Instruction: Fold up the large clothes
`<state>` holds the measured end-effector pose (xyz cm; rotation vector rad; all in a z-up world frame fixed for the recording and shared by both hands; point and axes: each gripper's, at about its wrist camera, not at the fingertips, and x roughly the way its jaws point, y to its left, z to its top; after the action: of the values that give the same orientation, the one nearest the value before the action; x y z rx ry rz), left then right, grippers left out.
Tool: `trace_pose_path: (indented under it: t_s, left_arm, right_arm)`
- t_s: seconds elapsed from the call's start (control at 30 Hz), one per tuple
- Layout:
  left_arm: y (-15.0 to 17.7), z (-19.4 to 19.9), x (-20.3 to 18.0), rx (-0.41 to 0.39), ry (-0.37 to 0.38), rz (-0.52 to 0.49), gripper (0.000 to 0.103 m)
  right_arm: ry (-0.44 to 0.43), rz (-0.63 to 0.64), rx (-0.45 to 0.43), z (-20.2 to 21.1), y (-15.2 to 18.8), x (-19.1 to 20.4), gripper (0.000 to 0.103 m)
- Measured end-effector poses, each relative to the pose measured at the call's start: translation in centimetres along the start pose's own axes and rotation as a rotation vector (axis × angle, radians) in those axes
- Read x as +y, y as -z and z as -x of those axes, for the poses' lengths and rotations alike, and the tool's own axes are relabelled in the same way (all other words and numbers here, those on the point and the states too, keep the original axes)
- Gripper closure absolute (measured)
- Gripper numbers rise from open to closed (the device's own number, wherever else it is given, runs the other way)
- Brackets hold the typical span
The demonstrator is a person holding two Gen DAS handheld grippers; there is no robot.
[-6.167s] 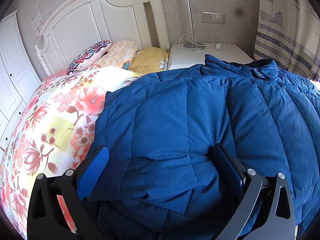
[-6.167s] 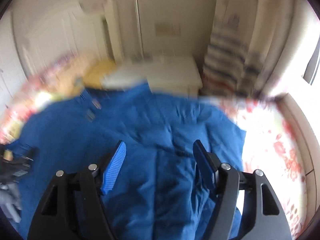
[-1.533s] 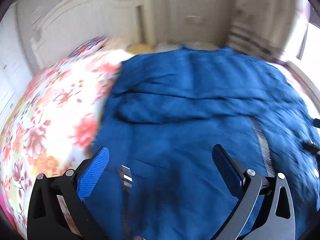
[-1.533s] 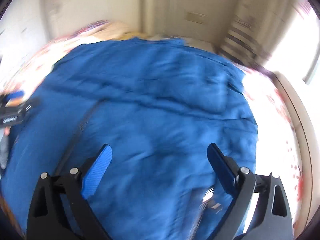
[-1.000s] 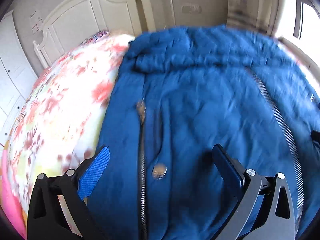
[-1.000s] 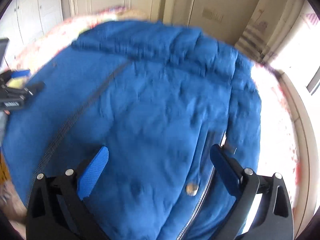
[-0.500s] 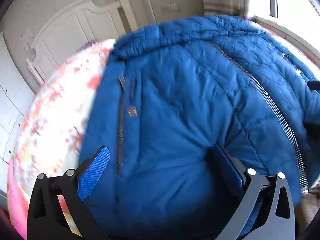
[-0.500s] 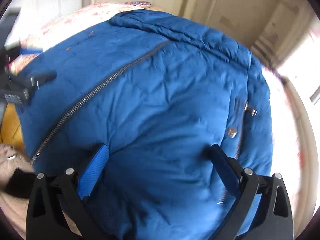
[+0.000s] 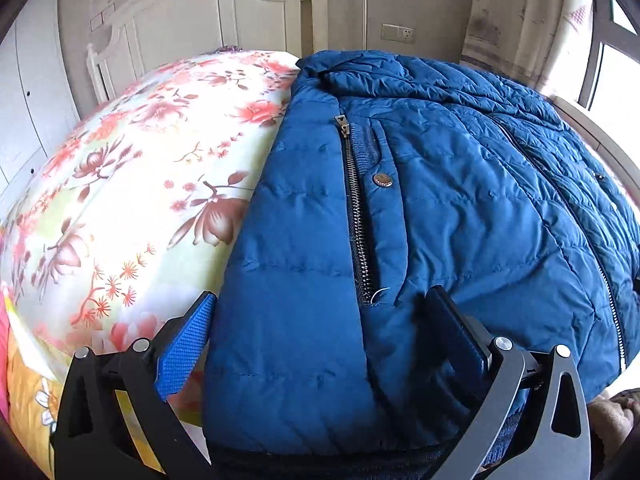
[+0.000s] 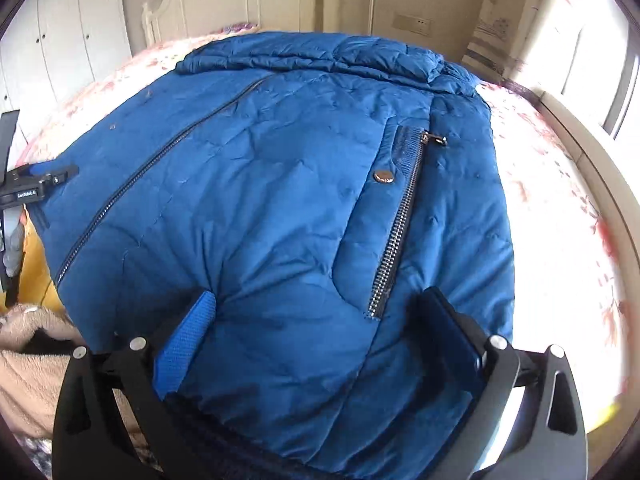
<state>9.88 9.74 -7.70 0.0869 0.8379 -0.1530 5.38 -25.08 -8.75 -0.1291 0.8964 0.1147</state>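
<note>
Blue quilted fabric fills both of our views: the puffer jacket [image 9: 460, 208] lies spread front-up on the bed, its collar toward the white headboard [image 9: 208, 12] and its hem at our grippers. Farthest left in the left wrist view we see the floral bedspread [image 9: 132, 168], bare beside the jacket's edge. Our left gripper [image 9: 320, 332] is at the hem with its fingers spread wide; the blue-padded finger [image 9: 184, 344] sits at the jacket's side edge over the bedspread, the other presses into the padding just right of a pocket zipper [image 9: 356, 216] with a snap button [image 9: 383, 179] beside it. Nothing is pinched. In the right wrist view the long front zipper [image 10: 160, 160] runs diagonally on the left, and the other pocket zipper [image 10: 396, 224] lies further right. Our right gripper [image 10: 320, 328] also stands wide apart, both fingers resting on the fabric near the hem, clamping nothing. A beige fleece sleeve [image 10: 28, 368] shows at lower left there.
</note>
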Motion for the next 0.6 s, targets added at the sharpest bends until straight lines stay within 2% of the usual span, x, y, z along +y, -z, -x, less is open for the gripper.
trace_pose_path:
  t_s: [0.07,0.13,0.2,0.27,0.33,0.47,0.53,0.6]
  left_arm:
    - [-0.1,0.6,-0.6,-0.002,-0.037,-0.036,0.004]
    - [0.0,1.5,-0.8,-0.021,-0.06,-0.05,0.004]
    - [0.3,2.8,-0.4,-0.044,-0.046,-0.044,0.004]
    - [0.8,3.5,0.8,-0.035,-0.031,-0.025,0.004]
    - [1.4,3.6,1.6,-0.025,-0.023,-0.018,0.004]
    - [3.1,3.0,2.9,-0.013,0.042,0.004,0.004]
    - [3.2,2.8,3.1,-0.006,0.052,0.03,0.004]
    - [3.1,2.9,2.6,-0.005,0.028,0.007,0.004]
  right_arm:
    - [0.022,0.029,0.014,0.8,-0.3,0.3,0.003]
    - [0.038,0.039,-0.027,2.5,-0.3,0.2,0.003]
    - [0.032,0.01,-0.07,4.4,0.2,-1.0,0.003]
    - [0.056,-0.039,-0.08,5.9,1.7,-3.0,0.003]
    - [0.074,-0.08,-0.066,6.3,3.3,-4.6,0.003]
    - [0.034,-0.175,-0.045,5.9,6.5,-6.7,0.003]
    - [0.012,-0.204,-0.044,5.3,6.9,-7.0,0.003]
    - [0.008,-0.21,-0.042,4.8,6.6,-6.8,0.004]
